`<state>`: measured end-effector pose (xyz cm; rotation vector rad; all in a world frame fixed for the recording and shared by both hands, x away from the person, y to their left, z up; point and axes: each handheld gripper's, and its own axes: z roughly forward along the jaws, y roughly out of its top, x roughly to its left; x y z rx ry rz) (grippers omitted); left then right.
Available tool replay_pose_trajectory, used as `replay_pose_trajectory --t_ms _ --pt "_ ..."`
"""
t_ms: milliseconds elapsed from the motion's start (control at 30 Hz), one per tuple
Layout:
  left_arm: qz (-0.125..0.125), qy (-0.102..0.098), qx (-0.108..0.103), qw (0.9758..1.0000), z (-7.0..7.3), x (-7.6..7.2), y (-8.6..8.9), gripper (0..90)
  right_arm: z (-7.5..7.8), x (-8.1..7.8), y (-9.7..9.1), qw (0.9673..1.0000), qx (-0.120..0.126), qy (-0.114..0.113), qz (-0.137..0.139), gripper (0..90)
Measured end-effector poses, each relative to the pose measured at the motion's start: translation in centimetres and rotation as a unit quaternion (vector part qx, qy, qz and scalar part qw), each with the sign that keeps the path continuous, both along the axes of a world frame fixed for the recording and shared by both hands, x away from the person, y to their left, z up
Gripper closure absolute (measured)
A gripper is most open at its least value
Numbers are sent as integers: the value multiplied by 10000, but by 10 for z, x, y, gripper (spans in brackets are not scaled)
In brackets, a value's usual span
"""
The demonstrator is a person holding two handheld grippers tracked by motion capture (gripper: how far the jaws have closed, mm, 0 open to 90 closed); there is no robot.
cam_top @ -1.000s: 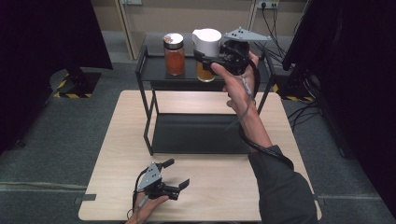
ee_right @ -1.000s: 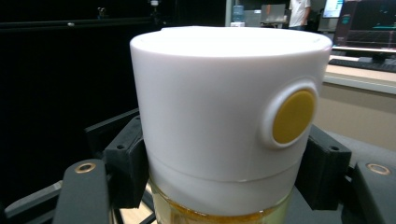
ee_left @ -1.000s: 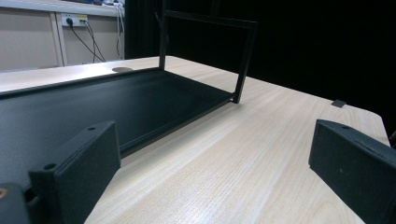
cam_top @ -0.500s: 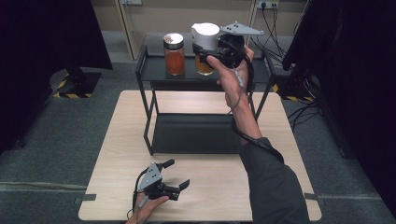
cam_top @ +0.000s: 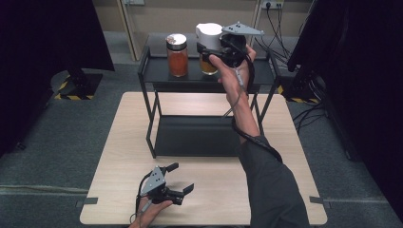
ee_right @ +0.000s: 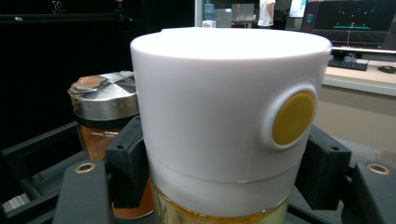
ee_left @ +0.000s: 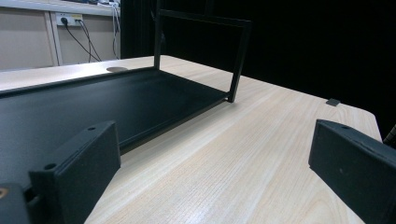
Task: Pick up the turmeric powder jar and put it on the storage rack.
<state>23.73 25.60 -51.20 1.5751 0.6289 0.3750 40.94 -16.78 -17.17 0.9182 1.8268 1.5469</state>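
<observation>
Right gripper (cam_top: 209,53): jaws clamped on the white-capped jar (cam_top: 209,47) of amber contents, at the rack's (cam_top: 152,76) top shelf, just beside the orange-filled jar (cam_top: 177,54). Left gripper (cam_top: 179,179): jaws wide, empty, low over the worktop (cam_top: 123,142).

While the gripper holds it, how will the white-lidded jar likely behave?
The white-lidded jar probably feels heavy: amber contents fill it. Its tall lid may make it top-heavy, apt to tip. The right gripper clamps just below the smooth lid, so it might slip.
</observation>
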Motion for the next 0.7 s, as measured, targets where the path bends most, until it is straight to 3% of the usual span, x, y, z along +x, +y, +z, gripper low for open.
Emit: replay_pose_trajectory --t_ms 700 --pt "9 -3 3 10000 0 -1 0 18 -13 10 5 9999 30 -11 -132 309"
